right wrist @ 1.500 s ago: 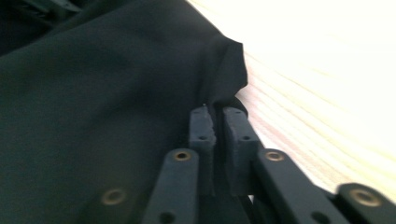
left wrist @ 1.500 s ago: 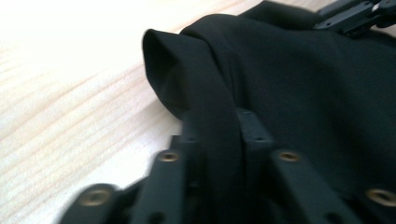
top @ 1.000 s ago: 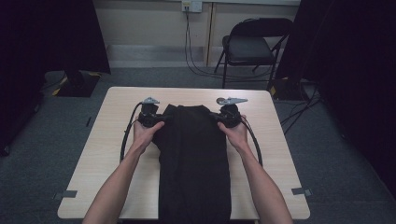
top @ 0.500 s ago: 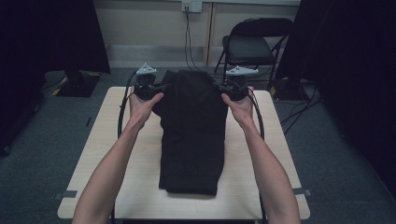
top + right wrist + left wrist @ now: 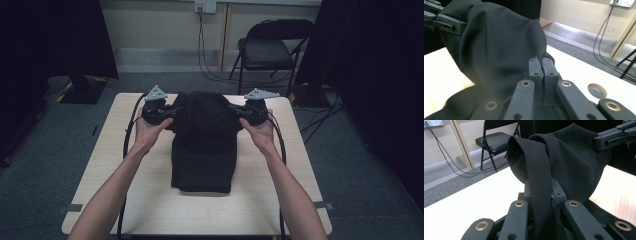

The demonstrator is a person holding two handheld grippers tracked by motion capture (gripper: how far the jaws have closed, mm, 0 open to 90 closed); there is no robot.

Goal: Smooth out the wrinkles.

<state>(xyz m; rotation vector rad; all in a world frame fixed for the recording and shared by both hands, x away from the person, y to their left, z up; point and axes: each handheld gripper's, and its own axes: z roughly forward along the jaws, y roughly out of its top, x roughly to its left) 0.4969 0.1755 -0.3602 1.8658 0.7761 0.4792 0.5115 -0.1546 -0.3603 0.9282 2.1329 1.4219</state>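
High view: both grippers' fingers clamp black trousers (image 5: 204, 145) at far corners, lifted off tabletop (image 5: 125, 200), mid-fold; next, likely carry fwd & lay flat.

A pale wooden table (image 5: 150, 200) stands on grey carpet (image 5: 45, 165). Behind it runs a beige wall (image 5: 155, 25) with a lighter skirting (image 5: 145, 55). A socket (image 5: 205, 6) sits high on the wall, and black cables (image 5: 201, 45) hang from it to the floor. A black folding chair (image 5: 270, 47) stands by the wall. Dark curtains (image 5: 55, 35) hang at both sides. The light is dim.
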